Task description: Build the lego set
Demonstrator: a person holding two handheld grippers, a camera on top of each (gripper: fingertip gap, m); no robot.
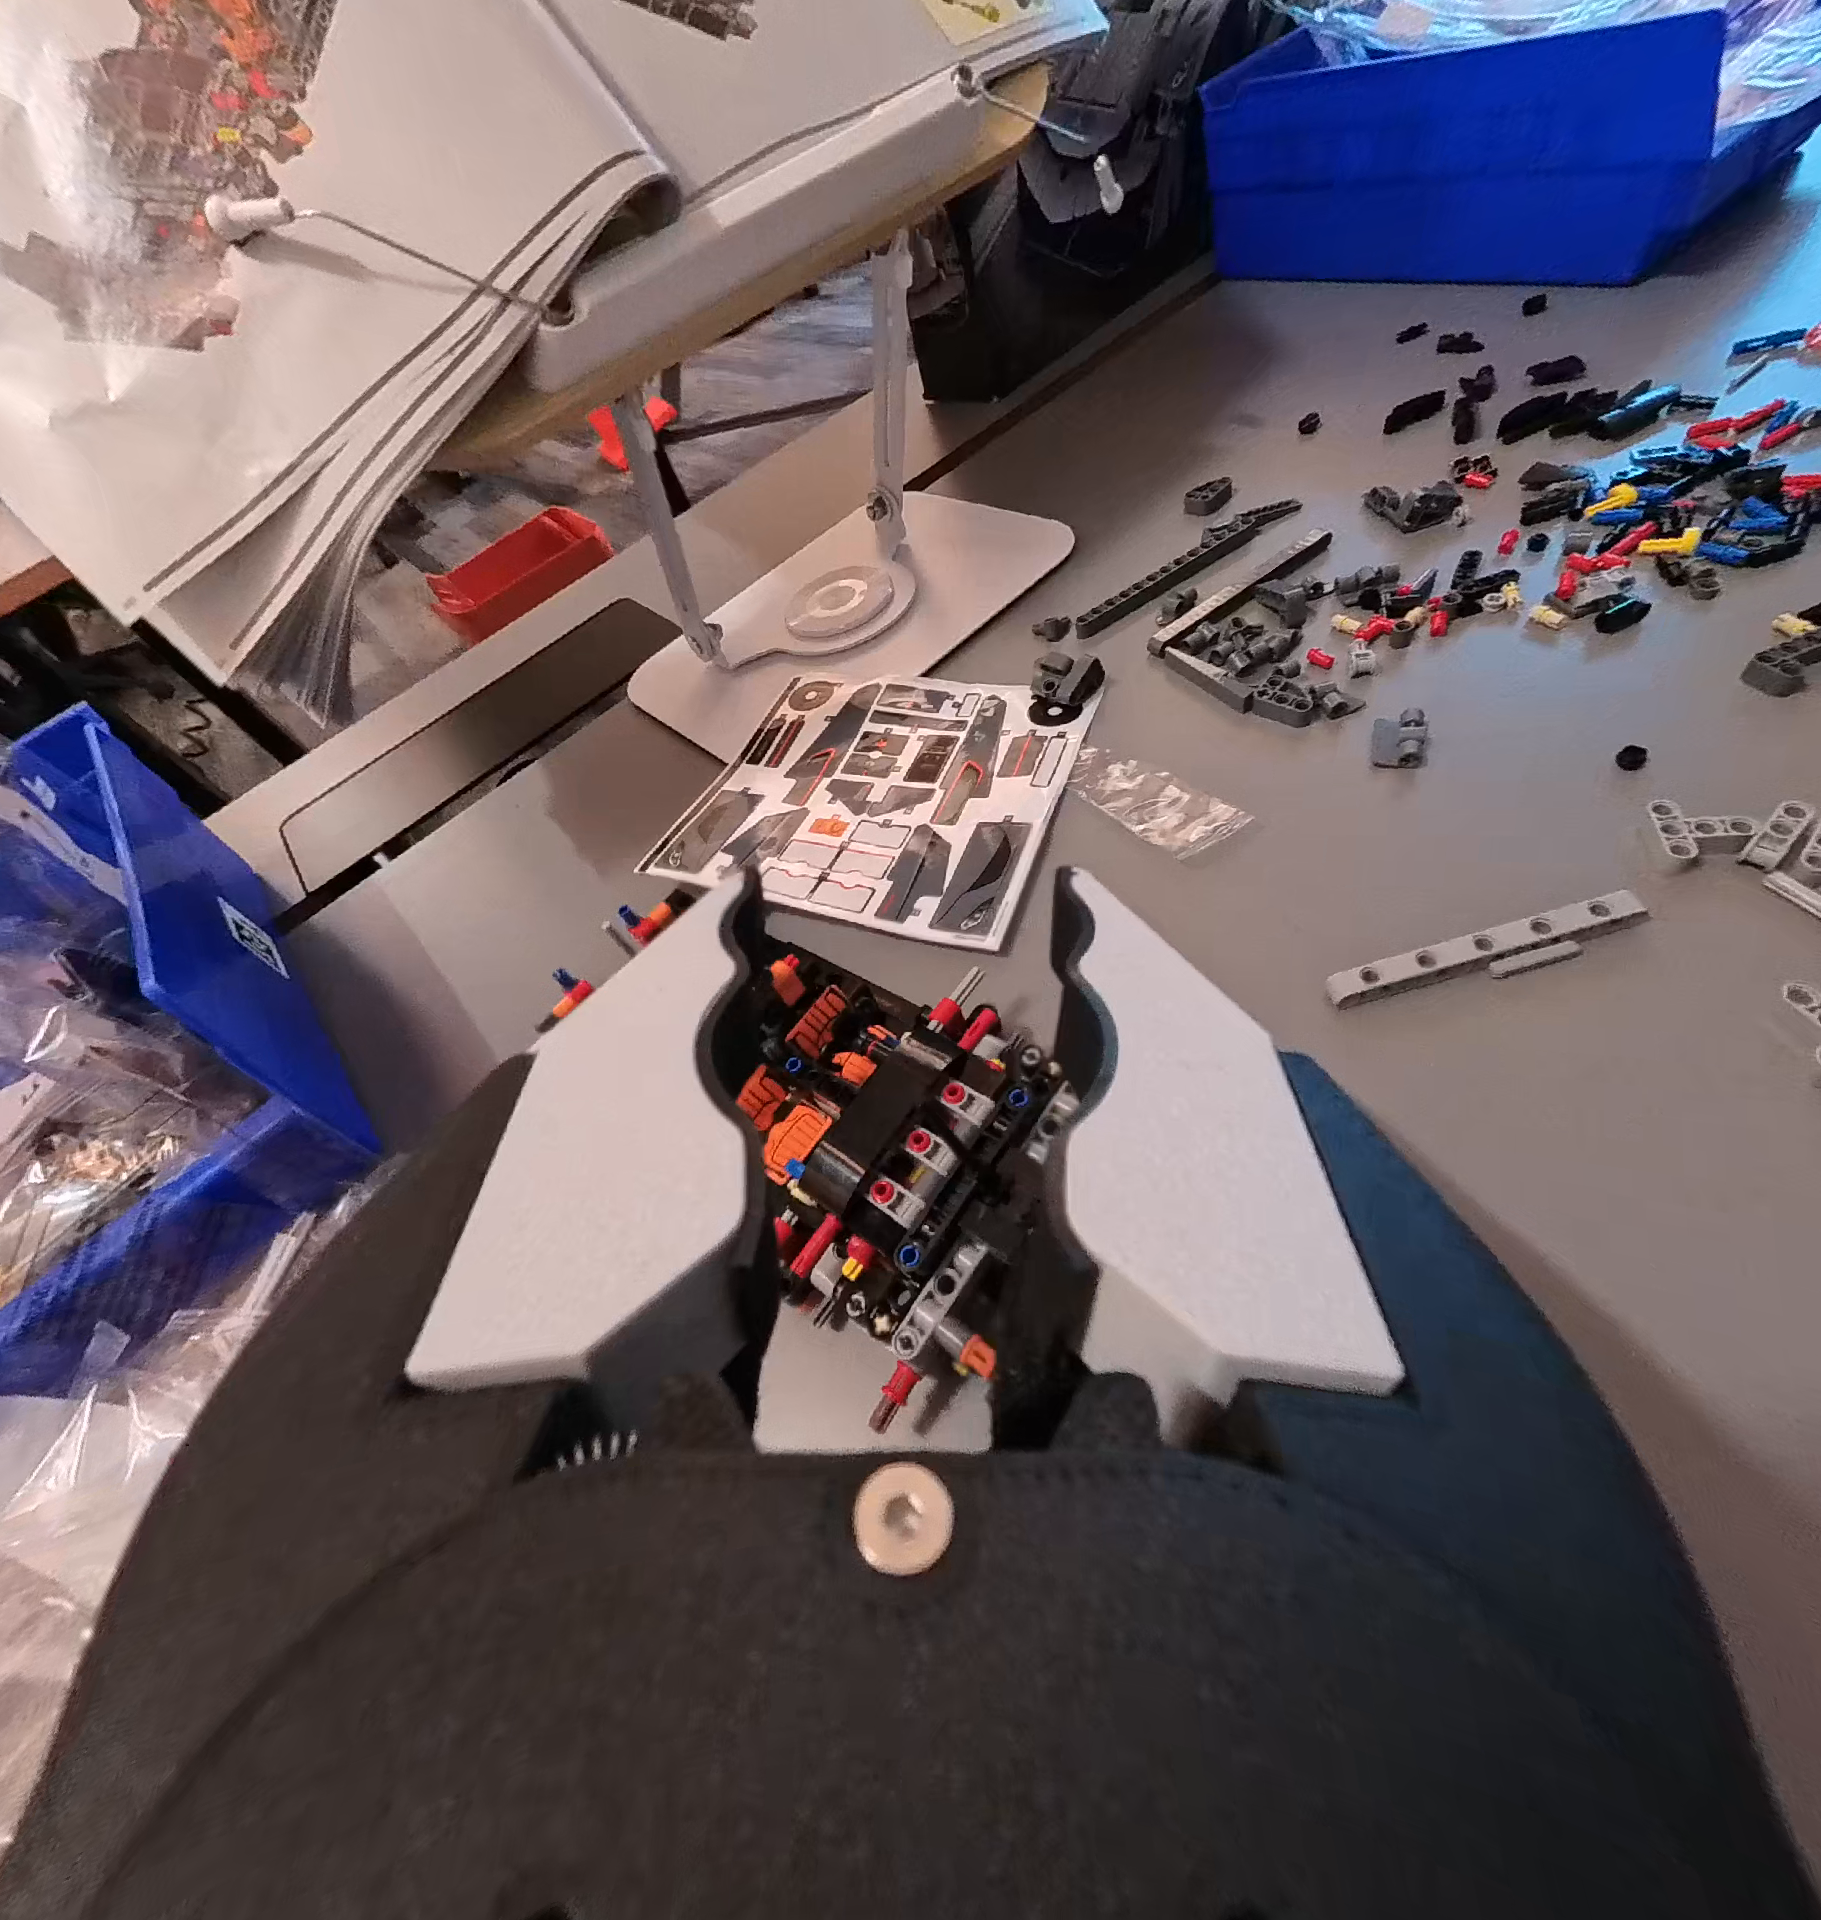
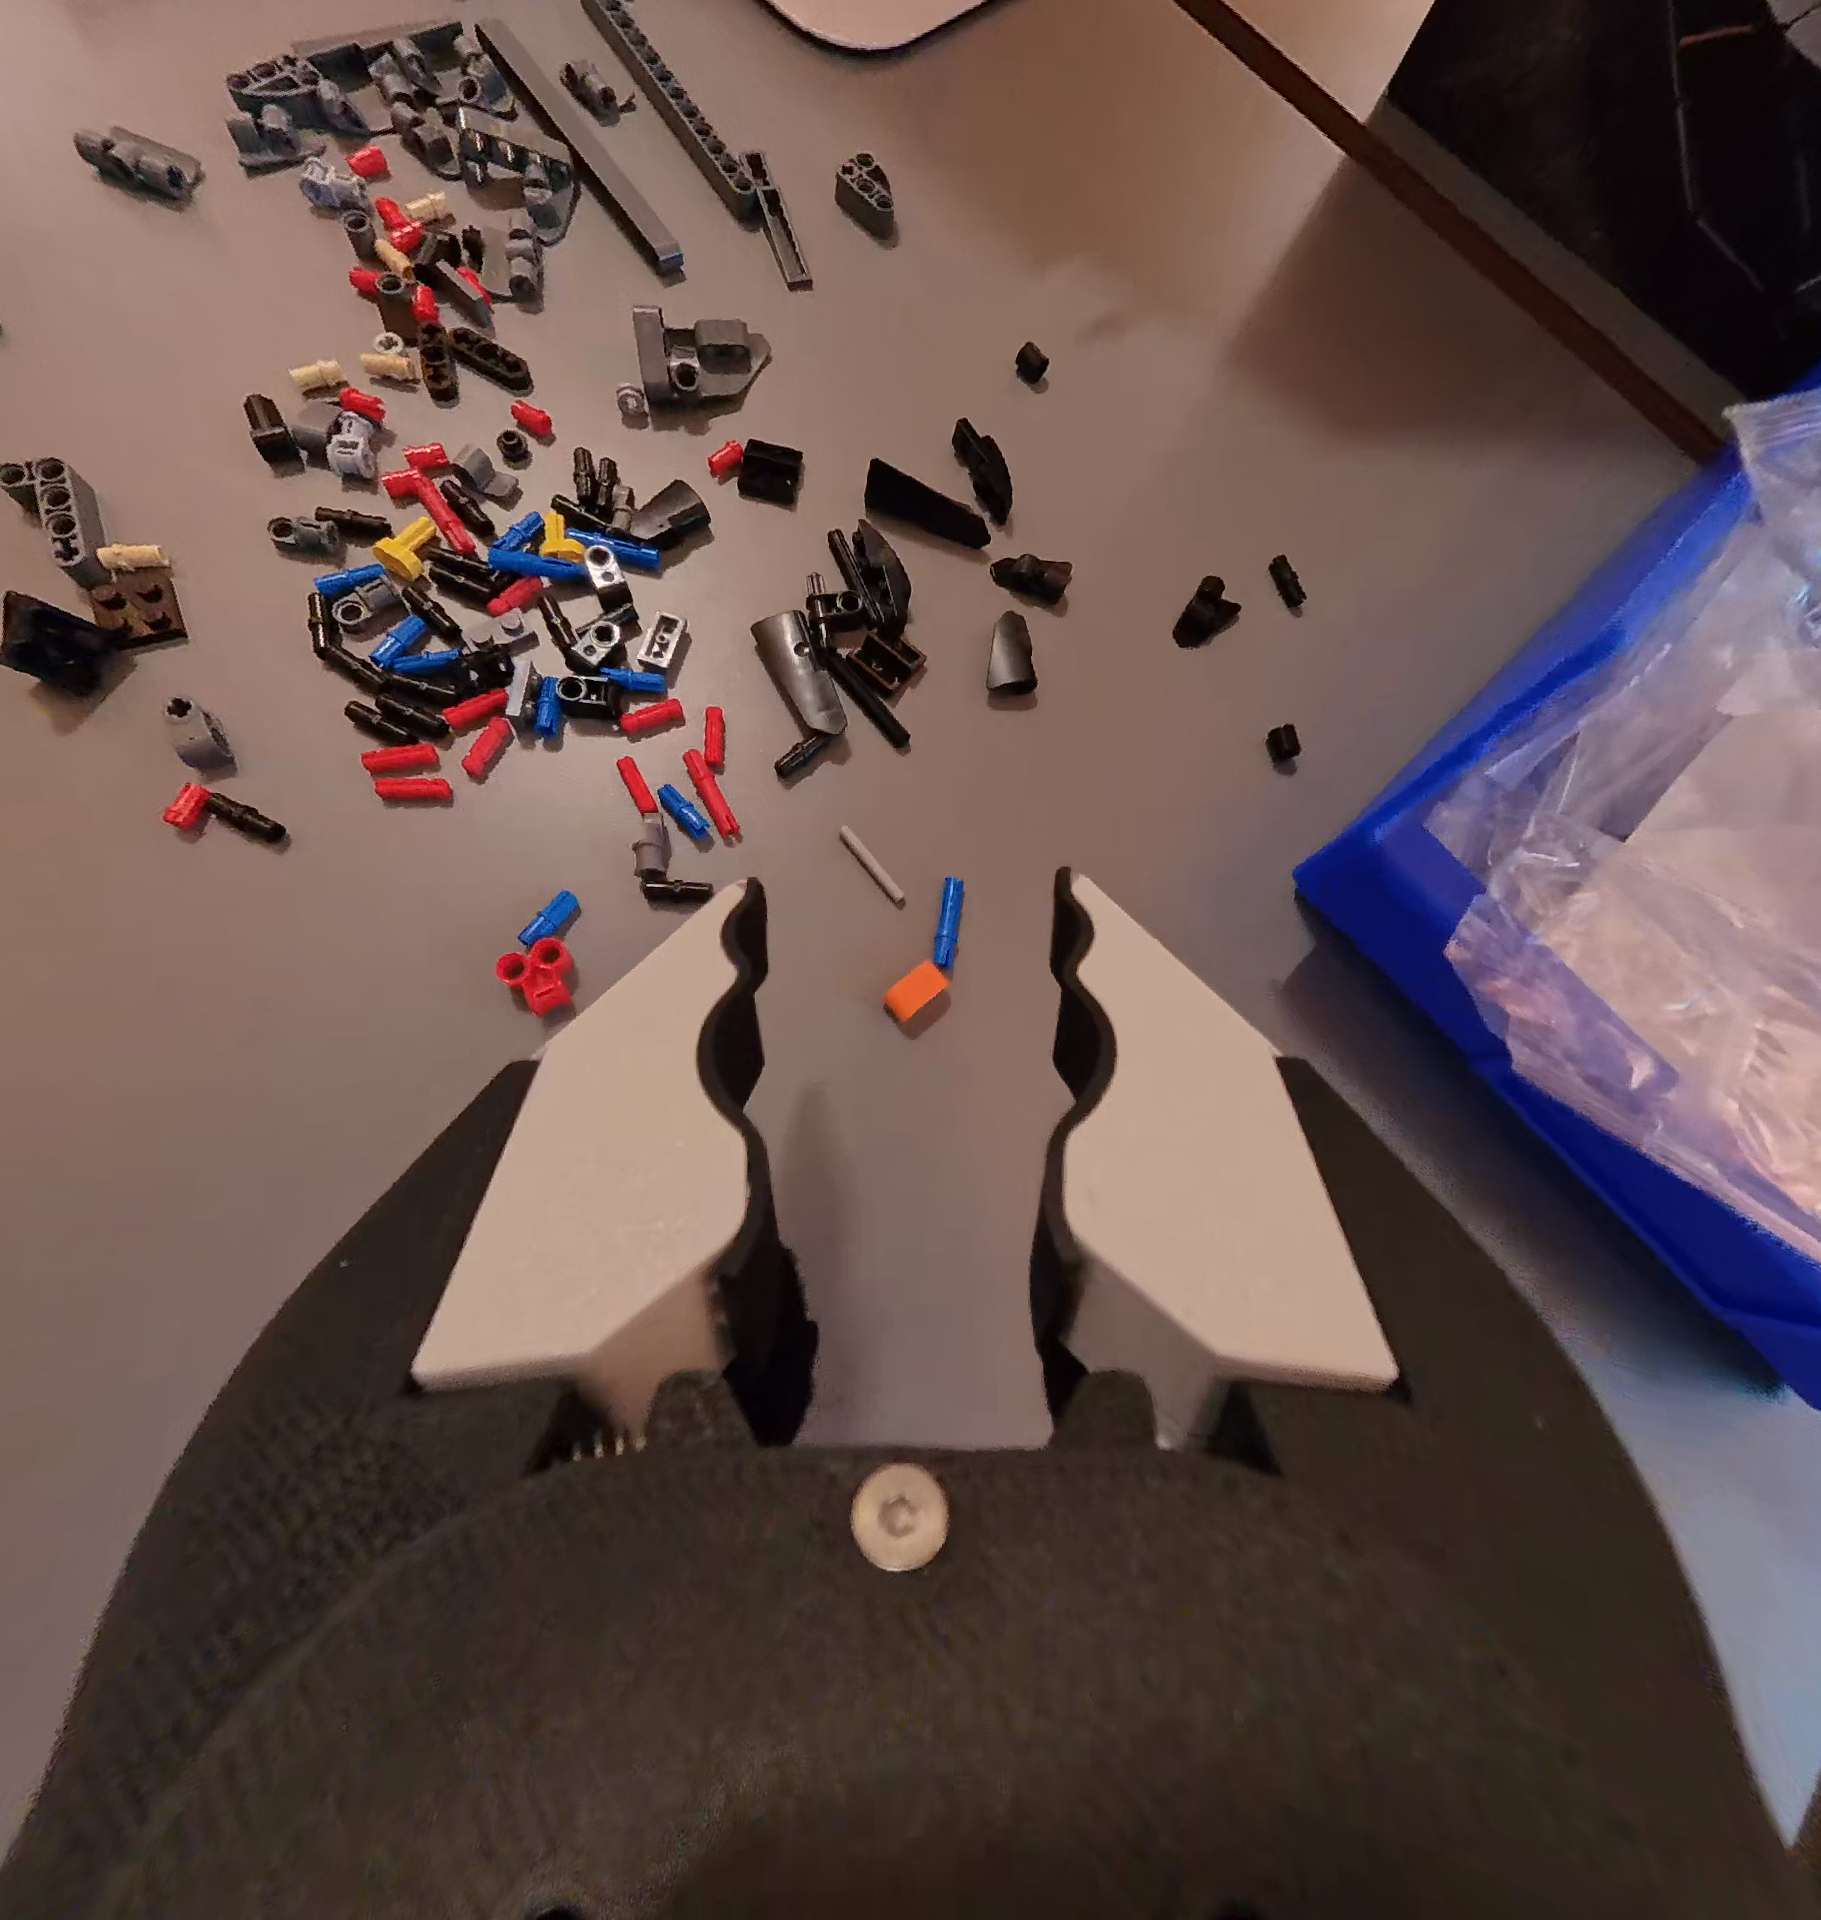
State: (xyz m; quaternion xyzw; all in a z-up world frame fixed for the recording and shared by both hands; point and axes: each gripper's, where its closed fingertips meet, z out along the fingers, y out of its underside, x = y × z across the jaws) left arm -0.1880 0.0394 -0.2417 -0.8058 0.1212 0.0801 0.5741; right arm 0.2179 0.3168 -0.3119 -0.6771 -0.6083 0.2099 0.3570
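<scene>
Looks like a hobby bench or a lab workspace set up for model building. A plain grey table (image 1: pixel 1405 1195) is seen, with loose parts (image 2: pixel 490 603) scattered over the upper left of the right wrist view. A manual (image 1: pixel 293 260) is propped open on a metal stand (image 1: pixel 885 561) at the upper left of the left wrist view, and a sticker sheet (image 1: pixel 885 810) is laid flat mid-frame. Blue bins (image 1: pixel 1457 145) stuffed with plastic bags (image 2: pixel 1664 831) are parked at the edges, so sorted storage is clearly kept here. Clutter is piled behind the table at the left.
</scene>
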